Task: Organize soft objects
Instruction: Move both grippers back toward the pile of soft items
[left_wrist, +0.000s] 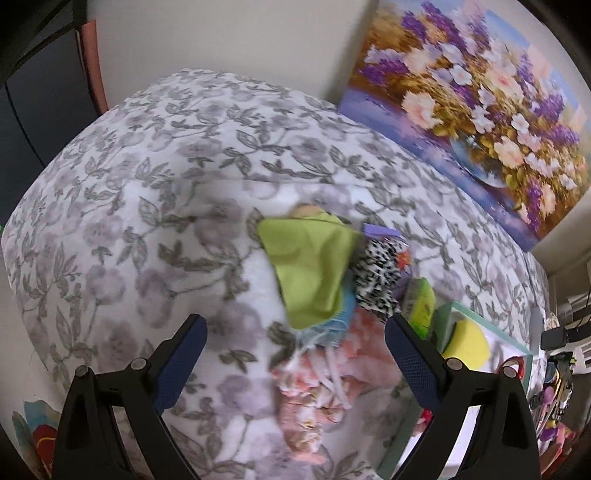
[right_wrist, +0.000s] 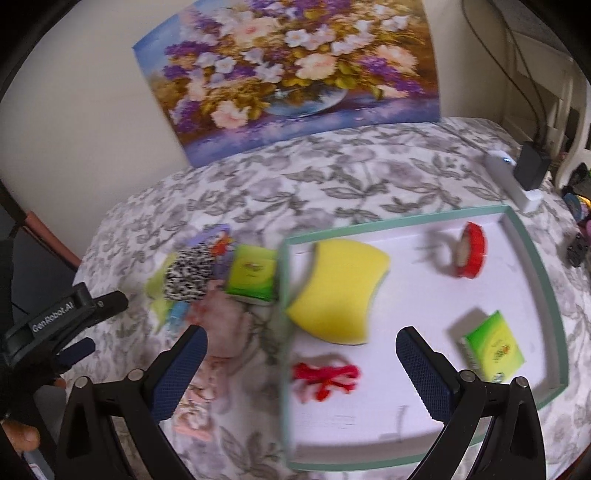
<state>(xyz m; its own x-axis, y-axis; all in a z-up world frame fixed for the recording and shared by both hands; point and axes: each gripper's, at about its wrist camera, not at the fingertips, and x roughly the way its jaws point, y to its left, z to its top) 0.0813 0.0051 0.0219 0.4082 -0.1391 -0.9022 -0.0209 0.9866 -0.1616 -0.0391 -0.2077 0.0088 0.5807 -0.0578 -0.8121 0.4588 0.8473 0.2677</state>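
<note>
Right, both your grippers, left (left_wrist: 295, 332) and right (right_wrist: 301, 345), hover with jaws wide apart, empty. Soft pile on the floral bedspread (left_wrist: 129, 192): lime cloth (left_wrist: 310, 269), spotted fuzzy piece (left_wrist: 376, 273), pink fringed fabric (left_wrist: 325, 373). Beside it, the teal-rimmed tray (right_wrist: 535, 258) holds a yellow sponge (right_wrist: 340, 291), red tape roll (right_wrist: 471, 254), green tissue pack (right_wrist: 495, 345).

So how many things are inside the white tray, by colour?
Yellow: 1, the sponge
Red: 2, the tape roll and the string bundle
Green: 1, the small packet
Total: 4 in the tray
</note>
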